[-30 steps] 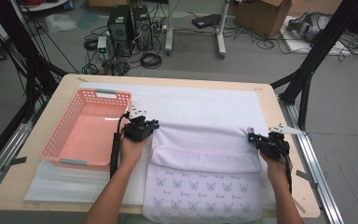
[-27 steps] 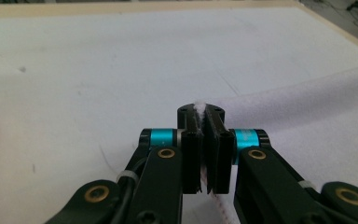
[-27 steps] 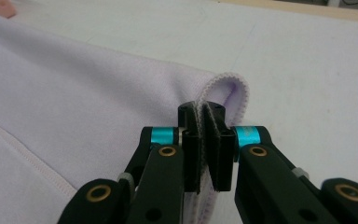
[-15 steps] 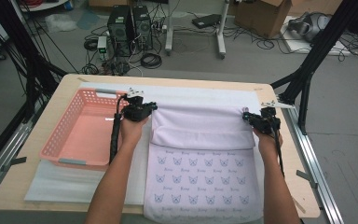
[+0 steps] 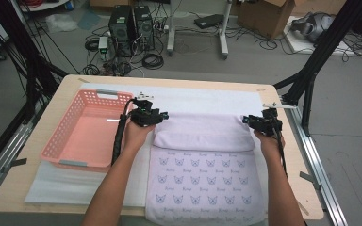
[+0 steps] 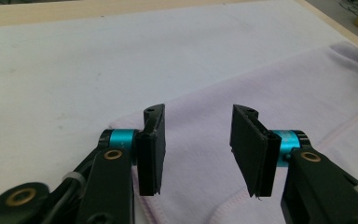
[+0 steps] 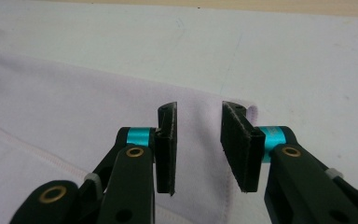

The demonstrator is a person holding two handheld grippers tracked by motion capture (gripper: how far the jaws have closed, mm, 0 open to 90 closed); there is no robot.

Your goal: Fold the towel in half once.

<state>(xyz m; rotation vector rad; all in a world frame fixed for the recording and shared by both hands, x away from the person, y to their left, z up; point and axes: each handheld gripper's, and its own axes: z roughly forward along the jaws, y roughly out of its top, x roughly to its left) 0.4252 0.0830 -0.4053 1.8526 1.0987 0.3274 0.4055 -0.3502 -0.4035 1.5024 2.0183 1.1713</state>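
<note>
A lilac towel [image 5: 202,181] with a small cat print lies on a white mat [image 5: 202,98]. Its far part is folded over, plain side up. My left gripper [image 5: 156,115] hovers at the fold's far left corner and my right gripper [image 5: 256,121] at its far right corner. In the left gripper view the left gripper [image 6: 198,112] stands open just above the towel [image 6: 284,88], nothing pinched. In the right gripper view the right gripper [image 7: 198,108] is also open over the towel's corner [image 7: 74,107]. Both pairs of jaws have just been opening, and the cloth lies flat beneath them.
A pink plastic basket [image 5: 70,141] sits on the left of the wooden table [image 5: 70,87], close to my left forearm. The white mat stretches beyond the towel toward the table's far edge. Black frame legs and cables stand on the floor past the table.
Both hands carried the towel's edge away from the person, lengthening the folded part. Then both grippers opened and let the corners drop.
</note>
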